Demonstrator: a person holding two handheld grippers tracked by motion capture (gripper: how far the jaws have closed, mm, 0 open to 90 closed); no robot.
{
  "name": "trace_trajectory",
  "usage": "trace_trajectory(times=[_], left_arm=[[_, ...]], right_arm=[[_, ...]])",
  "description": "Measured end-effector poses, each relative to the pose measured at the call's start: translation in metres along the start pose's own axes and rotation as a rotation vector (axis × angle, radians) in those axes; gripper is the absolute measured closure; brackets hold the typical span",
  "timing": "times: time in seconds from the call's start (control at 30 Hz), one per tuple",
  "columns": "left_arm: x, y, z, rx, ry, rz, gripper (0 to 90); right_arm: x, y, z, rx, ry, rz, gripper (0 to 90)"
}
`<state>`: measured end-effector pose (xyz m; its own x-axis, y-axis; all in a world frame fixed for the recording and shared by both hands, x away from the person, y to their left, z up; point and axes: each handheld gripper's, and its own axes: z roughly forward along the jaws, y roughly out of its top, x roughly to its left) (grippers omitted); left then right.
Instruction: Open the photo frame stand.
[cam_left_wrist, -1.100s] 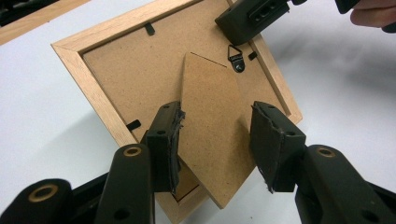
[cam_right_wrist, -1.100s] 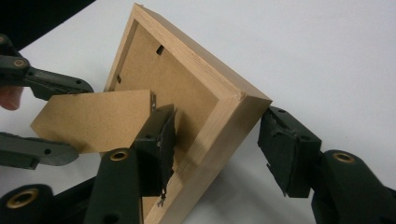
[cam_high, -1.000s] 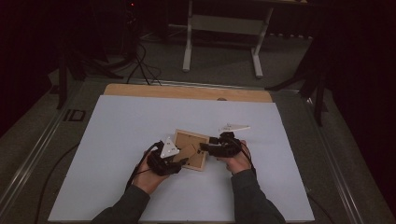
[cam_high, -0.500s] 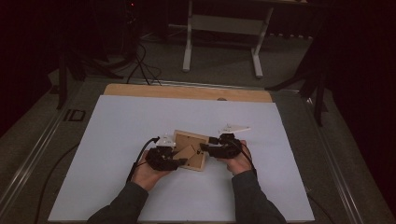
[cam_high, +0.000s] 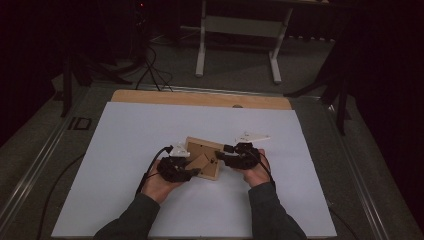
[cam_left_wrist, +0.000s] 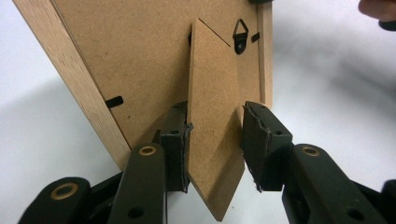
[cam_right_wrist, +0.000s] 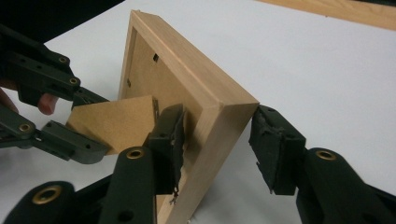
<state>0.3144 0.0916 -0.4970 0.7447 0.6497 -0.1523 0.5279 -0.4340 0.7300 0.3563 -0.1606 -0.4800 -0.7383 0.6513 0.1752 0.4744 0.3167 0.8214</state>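
Left gripper view: left tongs (cam_left_wrist: 215, 140) spread astride the hinged stand flap (cam_left_wrist: 215, 135) of the wooden picture frame (cam_left_wrist: 116, 60), seemingly to swing it out, while right tongs (cam_right_wrist: 219, 149) spread loosely around the frame's corner, steadying it face-down on the white bench (cam_high: 125, 140).

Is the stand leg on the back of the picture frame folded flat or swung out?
Swung out. In the left gripper view the stand leg angles away from the frame's backboard, hinged at its top, with the left tool open around its lower end.
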Motion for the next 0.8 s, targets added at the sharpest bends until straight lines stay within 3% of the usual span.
trace_trajectory(times=[0.3,0.8], left_arm=[[0.001,0.003,0.008,-0.005,0.015,-0.010,67.2],[0.005,0.007,0.022,-0.018,0.061,-0.016,70.6]], right_arm=[[0.001,0.008,-0.004,-0.029,0.001,-0.013,58.4],[0.004,0.015,-0.001,-0.011,-0.032,-0.065,58.4]])
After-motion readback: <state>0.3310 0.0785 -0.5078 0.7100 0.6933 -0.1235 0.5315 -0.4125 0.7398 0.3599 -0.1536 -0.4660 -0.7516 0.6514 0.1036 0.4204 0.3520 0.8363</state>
